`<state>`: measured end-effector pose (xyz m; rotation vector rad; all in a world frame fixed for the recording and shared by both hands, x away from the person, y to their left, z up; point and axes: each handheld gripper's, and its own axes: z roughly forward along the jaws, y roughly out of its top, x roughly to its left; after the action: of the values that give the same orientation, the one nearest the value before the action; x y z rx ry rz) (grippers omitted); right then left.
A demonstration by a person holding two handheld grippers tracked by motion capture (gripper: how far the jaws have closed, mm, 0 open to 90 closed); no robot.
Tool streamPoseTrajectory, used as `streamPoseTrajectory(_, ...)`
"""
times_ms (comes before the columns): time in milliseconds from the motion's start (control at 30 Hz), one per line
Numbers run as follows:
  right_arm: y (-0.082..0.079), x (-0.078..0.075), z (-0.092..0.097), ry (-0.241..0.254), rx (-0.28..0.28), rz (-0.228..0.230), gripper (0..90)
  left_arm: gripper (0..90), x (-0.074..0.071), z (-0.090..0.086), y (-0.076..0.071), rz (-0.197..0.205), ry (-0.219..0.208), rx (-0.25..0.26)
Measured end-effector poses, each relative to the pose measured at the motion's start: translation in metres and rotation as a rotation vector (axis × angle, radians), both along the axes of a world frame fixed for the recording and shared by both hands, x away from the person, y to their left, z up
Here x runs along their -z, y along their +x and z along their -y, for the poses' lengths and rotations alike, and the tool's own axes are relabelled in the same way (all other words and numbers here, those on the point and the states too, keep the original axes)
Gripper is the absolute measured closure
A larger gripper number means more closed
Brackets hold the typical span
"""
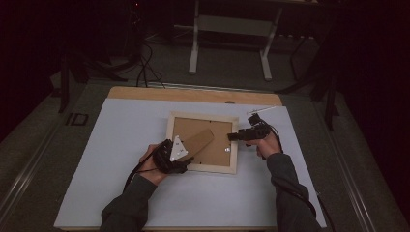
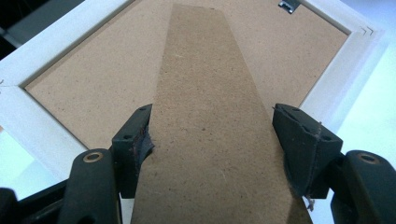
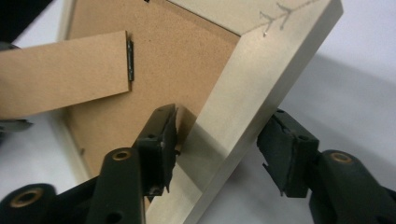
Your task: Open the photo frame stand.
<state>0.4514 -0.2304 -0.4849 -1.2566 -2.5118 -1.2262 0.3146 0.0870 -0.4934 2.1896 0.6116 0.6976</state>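
Note:
A pale wooden picture frame (image 1: 203,168) lies face down on the white mat, its brown backing board (image 1: 218,151) facing up. A brown stand strip (image 1: 200,140) slants up off the backing from a small metal hinge (image 3: 130,60). My left gripper (image 1: 189,153) reaches in from the frame's lower left. Its pads press both edges of the strip (image 2: 210,93), so the left gripper (image 2: 212,135) is shut on it. My right gripper (image 1: 231,137) comes from the right and straddles the frame's right rail (image 3: 261,70). The right gripper (image 3: 217,140) has one pad at the rail's inner lip; the other stands just off the outer edge.
The white mat (image 1: 121,145) covers most of a wooden table (image 1: 193,94). A thin white stick (image 1: 263,110) lies at the mat's back right corner. A small metal hanger (image 2: 289,4) sits on the backing's far edge. Desk legs (image 1: 194,48) and cables stand on the floor beyond.

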Motion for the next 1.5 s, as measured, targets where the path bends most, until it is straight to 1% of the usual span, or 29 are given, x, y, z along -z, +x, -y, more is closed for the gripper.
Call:
streamPoseTrajectory(67,0.000,0.001,0.004,0.029,0.003,-0.019,51.9,35.2,0.000,-0.001,-0.001,0.006,-0.002,0.005)
streamPoseTrajectory(133,-0.001,0.001,0.008,0.058,0.004,-0.027,53.8,35.2,0.001,-0.001,0.000,0.012,-0.006,0.009)
streamPoseTrajectory(167,-0.002,0.001,0.009,0.067,0.003,-0.027,54.1,35.2,0.001,-0.001,0.000,0.007,-0.012,0.010)
streamPoseTrajectory(200,-0.002,0.001,0.010,0.073,0.004,-0.026,54.4,35.2,0.001,-0.002,0.001,-0.006,-0.027,0.012)
streamPoseTrajectory(233,-0.003,0.000,0.010,0.072,0.004,-0.022,54.4,35.1,0.000,-0.004,0.002,-0.027,-0.050,0.014)
streamPoseTrajectory(267,-0.004,0.000,0.010,0.072,0.004,-0.019,54.5,35.1,0.000,-0.005,0.003,-0.043,-0.066,0.013)
streamPoseTrajectory(300,-0.004,0.000,0.010,0.072,0.007,-0.018,54.6,35.1,0.000,-0.007,0.005,-0.068,-0.076,0.014)
streamPoseTrajectory(333,-0.004,-0.001,0.009,0.071,0.009,-0.013,54.6,35.2,0.001,-0.008,0.006,-0.079,-0.088,0.014)
streamPoseTrajectory(433,-0.005,-0.002,0.008,0.066,0.014,-0.004,54.7,35.3,0.001,-0.010,0.008,-0.109,-0.102,0.016)
streamPoseTrajectory(500,-0.006,-0.002,0.008,0.066,0.015,0.002,54.7,35.8,0.001,-0.011,0.010,-0.138,-0.122,0.017)
streamPoseTrajectory(567,-0.007,-0.003,0.008,0.064,0.016,0.007,54.7,37.0,0.000,-0.014,0.012,-0.169,-0.156,0.024)
streamPoseTrajectory(667,-0.008,-0.004,0.007,0.063,0.014,0.022,55.2,40.1,-0.001,-0.020,0.017,-0.240,-0.218,0.036)
streamPoseTrajectory(700,-0.008,-0.005,0.007,0.066,0.015,0.024,55.3,40.9,-0.002,-0.021,0.018,-0.259,-0.230,0.042)
streamPoseTrajectory(767,-0.009,-0.007,0.006,0.062,0.013,0.032,55.4,43.3,-0.001,-0.022,0.022,-0.321,-0.256,0.034)
streamPoseTrajectory(867,-0.010,-0.009,0.005,0.054,0.008,0.045,55.4,46.3,0.001,-0.026,0.026,-0.383,-0.296,0.052)
streamPoseTrajectory(900,-0.010,-0.009,0.005,0.052,0.006,0.049,55.4,47.0,0.001,-0.027,0.027,-0.396,-0.308,0.056)
streamPoseTrajectory(1033,-0.012,-0.010,0.004,0.048,0.003,0.062,55.4,49.4,-0.001,-0.032,0.029,-0.419,-0.345,0.062)
streamPoseTrajectory(1100,-0.012,-0.011,0.004,0.045,0.005,0.067,55.4,52.7,-0.003,-0.034,0.029,-0.418,-0.347,0.051)
streamPoseTrajectory(1133,-0.013,-0.012,0.003,0.042,0.006,0.071,55.5,54.2,-0.003,-0.035,0.029,-0.425,-0.343,0.053)
streamPoseTrajectory(1233,-0.014,-0.014,0.002,0.034,0.000,0.090,55.7,55.6,-0.004,-0.034,0.029,-0.437,-0.330,0.053)
streamPoseTrajectory(1300,-0.015,-0.017,0.001,0.027,-0.002,0.102,56.0,55.8,-0.004,-0.034,0.030,-0.466,-0.332,0.065)
streamPoseTrajectory(1367,-0.016,-0.019,0.000,0.025,-0.003,0.112,56.4,54.8,-0.003,-0.034,0.031,-0.504,-0.348,0.084)
streamPoseTrajectory(1400,-0.016,-0.019,0.000,0.025,-0.003,0.115,56.5,54.5,-0.002,-0.033,0.032,-0.520,-0.342,0.090)
streamPoseTrajectory(1433,-0.016,-0.019,0.000,0.025,-0.003,0.115,56.5,55.7,-0.002,-0.033,0.032,-0.520,-0.342,0.090)
streamPoseTrajectory(1467,-0.017,-0.021,0.000,0.024,-0.005,0.125,56.7,55.7,-0.002,-0.032,0.031,-0.512,-0.330,0.080)
streamPoseTrajectory(1500,-0.018,-0.021,-0.001,0.023,-0.005,0.130,56.8,57.9,-0.002,-0.031,0.031,-0.511,-0.326,0.073)
